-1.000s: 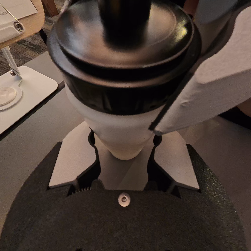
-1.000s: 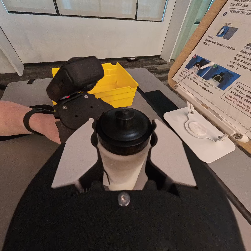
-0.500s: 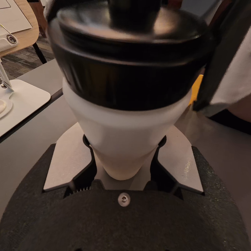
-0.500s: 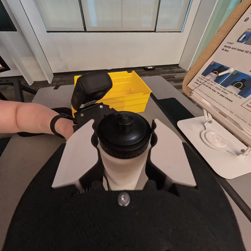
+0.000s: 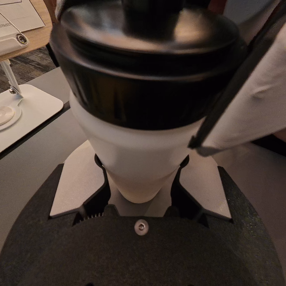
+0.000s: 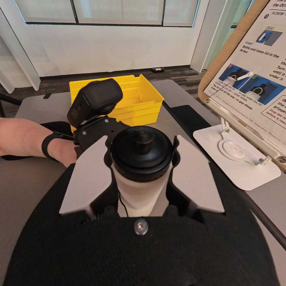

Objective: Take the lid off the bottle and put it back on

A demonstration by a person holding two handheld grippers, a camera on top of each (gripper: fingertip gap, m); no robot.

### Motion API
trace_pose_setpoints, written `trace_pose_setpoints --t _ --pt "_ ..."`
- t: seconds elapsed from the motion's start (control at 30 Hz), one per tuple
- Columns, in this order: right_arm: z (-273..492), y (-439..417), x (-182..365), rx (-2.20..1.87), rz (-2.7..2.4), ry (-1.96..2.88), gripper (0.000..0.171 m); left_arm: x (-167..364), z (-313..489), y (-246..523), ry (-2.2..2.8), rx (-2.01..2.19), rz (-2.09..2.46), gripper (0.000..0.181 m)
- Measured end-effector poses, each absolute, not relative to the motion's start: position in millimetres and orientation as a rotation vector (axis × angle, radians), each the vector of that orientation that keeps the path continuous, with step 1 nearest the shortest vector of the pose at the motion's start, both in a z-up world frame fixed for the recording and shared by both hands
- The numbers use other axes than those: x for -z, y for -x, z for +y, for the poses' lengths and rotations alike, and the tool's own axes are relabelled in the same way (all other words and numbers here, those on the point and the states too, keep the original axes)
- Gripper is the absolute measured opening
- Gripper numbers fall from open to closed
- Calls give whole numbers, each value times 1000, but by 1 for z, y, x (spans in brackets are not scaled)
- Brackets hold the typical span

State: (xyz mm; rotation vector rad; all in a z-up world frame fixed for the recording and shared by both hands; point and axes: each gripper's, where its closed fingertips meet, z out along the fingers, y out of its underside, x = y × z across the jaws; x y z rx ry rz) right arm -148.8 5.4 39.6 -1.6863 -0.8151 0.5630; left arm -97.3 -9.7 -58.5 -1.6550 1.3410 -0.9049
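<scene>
A white bottle (image 5: 139, 162) with a black screw lid (image 5: 139, 100) stands upright on the grey table. My left gripper (image 5: 141, 156) is shut on the bottle's body below the lid. My right gripper (image 6: 141, 137) is shut on the lid (image 6: 139, 159), one finger on each side, with the white bottle (image 6: 139, 193) under it. One right finger (image 5: 247, 100) shows against the lid's right side in the left wrist view. The left gripper's black body (image 6: 94, 102) sits to the left of the bottle in the right wrist view, where its fingers are hidden.
A yellow bin (image 6: 154, 102) stands behind the bottle. An instruction board (image 6: 247, 69) on a white stand (image 6: 239, 174) is at the right; the stand also shows in the left wrist view (image 5: 34, 108). A person's forearm (image 6: 23, 136) lies on the grey table (image 6: 31, 193) at the left.
Both grippers have kept their hold. In the left wrist view the right finger swung up and away along the lid, then came back down. The right wrist view shifted sideways and back.
</scene>
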Motion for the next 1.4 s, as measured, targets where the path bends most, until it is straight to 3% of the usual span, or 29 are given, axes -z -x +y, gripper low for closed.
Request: trace_pose_setpoints --t 0.57,0.63,0.7,0.93,1.17,1.4 --pt "14 144 -41 -552 -781 1678 78 58 -7 99 1674 919 1342 100" --pt "18 139 -43 -510 -787 1660 92 50 -7 99 1654 990 1315 100" --pt "18 130 -50 -526 -782 1640 95 35 -11 101 1625 1123 1280 100" --pt "-1 135 -50 -869 -836 1667 88 5 -20 106 1530 1303 1251 100" --pt "-3 146 -27 -855 -941 1745 79 15 -25 103 1535 1275 1317 100" --pt "-3 117 -81 -866 -712 1724 80 -18 -21 112 1436 1341 1170 105"
